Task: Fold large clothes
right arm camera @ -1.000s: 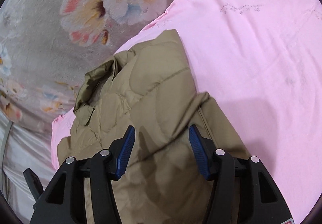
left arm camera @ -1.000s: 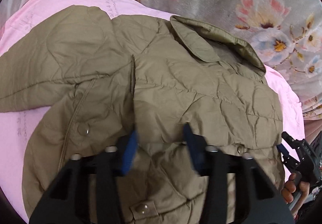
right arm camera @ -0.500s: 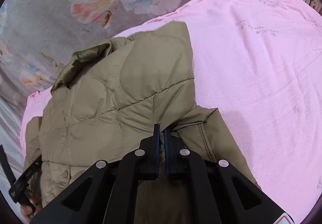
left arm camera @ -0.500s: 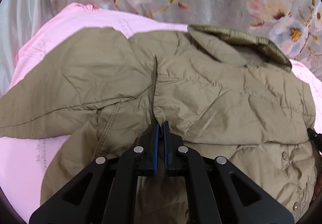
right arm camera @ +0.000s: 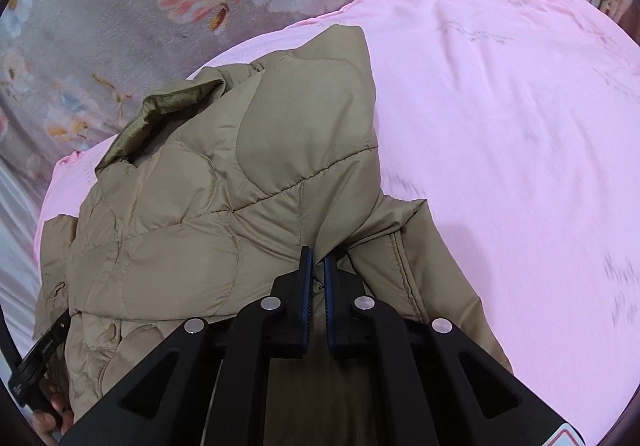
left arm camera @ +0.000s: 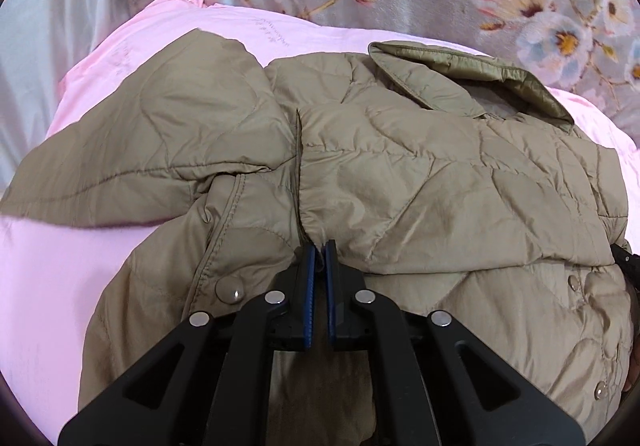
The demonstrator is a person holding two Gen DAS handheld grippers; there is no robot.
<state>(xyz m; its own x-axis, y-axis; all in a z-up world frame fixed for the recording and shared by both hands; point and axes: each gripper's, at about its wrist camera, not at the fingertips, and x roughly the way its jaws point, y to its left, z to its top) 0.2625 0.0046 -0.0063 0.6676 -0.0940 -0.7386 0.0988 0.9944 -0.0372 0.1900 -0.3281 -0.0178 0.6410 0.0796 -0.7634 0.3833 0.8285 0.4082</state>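
Place: a home, most likely a bedroom or living room.
Work surface: a soft, padded surface is covered by a pink sheet (right arm camera: 500, 133) with faint printed marks, rumpled at its edges.
Surroundings: a plush grey fabric with large pink, white and blue flowers (left arm camera: 532, 1) is seen beyond the sheet; whether it is a blanket or a carpet cannot be told.
Household item: a quilted khaki jacket (left arm camera: 400, 173) with snap buttons is laid out on the sheet, as laundry is handled at home.

No readable text or labels
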